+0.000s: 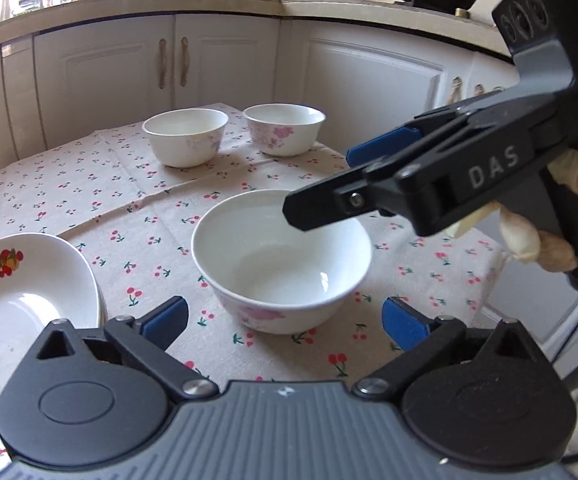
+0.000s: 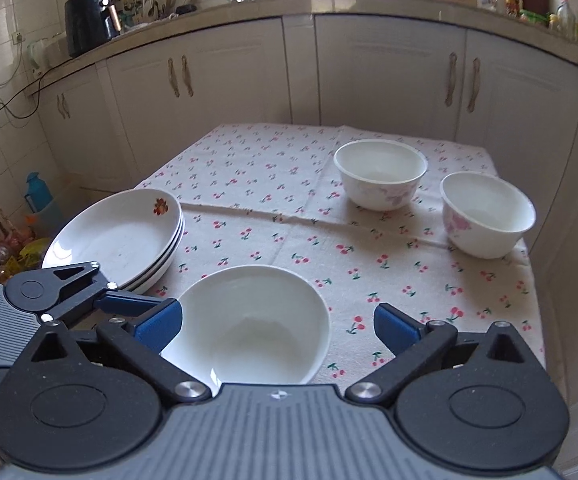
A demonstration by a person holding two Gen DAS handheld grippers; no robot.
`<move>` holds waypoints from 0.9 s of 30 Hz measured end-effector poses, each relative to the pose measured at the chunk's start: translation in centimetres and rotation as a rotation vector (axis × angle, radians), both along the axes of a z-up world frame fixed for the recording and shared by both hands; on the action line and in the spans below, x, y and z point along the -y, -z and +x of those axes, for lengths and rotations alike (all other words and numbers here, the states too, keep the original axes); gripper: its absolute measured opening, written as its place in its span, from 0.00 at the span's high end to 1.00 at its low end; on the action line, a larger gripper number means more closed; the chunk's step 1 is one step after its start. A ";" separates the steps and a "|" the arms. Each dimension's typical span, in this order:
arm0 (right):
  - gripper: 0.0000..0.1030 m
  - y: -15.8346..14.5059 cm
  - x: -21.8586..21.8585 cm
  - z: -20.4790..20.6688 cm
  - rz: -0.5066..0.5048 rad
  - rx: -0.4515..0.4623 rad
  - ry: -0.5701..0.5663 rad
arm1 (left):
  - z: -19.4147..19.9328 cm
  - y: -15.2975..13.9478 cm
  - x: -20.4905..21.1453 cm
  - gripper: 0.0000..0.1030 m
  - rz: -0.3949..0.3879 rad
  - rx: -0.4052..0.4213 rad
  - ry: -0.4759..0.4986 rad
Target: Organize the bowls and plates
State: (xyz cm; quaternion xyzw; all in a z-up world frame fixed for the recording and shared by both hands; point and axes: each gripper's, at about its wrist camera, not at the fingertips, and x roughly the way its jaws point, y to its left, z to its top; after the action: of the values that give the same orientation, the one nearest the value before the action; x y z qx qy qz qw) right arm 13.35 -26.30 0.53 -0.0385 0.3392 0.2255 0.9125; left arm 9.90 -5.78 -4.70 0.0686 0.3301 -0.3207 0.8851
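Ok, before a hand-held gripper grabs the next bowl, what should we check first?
1. Left hand-held gripper open and holding nothing: ok.
2. Right hand-held gripper open and holding nothing: ok.
3. Near bowl upright on the tablecloth, free of both grippers: ok.
4. Two far bowls upright and apart, room to grip either: ok.
5. Plate stack neatly nested: ok, though it sits near the table's left edge.
6. Bowls truly empty and dry: cannot tell.
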 end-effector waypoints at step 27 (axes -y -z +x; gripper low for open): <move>0.00 -1.2 3.1 -3.1 -0.087 0.231 0.215 | 6.3 -7.0 -1.7 0.01 0.007 -0.009 0.004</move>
State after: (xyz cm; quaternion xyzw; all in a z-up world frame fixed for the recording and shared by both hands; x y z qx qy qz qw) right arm 10.26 -29.37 1.75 -0.0668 0.2437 0.1056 0.9618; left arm 16.16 -4.06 2.30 0.0709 0.3350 -0.3216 0.8828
